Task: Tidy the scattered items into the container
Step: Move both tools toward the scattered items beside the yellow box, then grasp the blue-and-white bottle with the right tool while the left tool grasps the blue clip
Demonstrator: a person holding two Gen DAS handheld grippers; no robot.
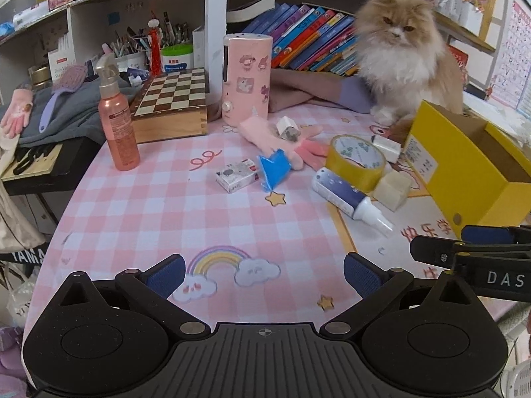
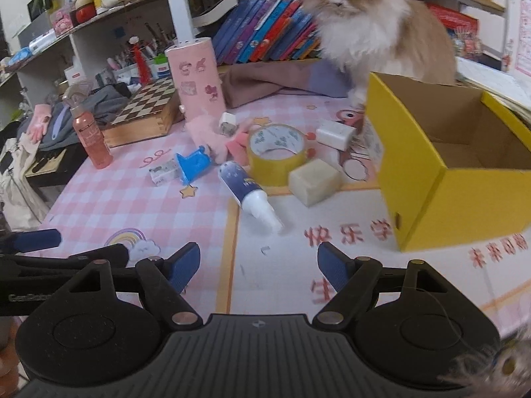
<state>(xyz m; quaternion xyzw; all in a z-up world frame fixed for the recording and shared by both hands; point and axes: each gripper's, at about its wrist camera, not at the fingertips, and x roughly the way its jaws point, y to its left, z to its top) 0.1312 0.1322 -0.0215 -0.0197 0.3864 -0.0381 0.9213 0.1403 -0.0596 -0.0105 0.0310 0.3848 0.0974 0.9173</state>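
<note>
Both sets of jaws wide, nothing between: left gripper (image 1: 264, 273), right gripper (image 2: 259, 265). Yellow box (image 2: 464, 199) far right on tabletop (image 2: 166, 205). Tape roll (image 2: 277, 152), white bottle (image 2: 249, 192), beige block (image 2: 313, 180) lie just left of it. Cat (image 2: 365, 26) behind.

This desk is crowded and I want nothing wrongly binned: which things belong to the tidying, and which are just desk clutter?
Part of the job: yellow box; tape roll; blue-and-white tube; pale block; white charger; blue piece; small carton.

Just lying about: cat; chessboard box; pink spray bottle; pink cylinder; books.
</note>
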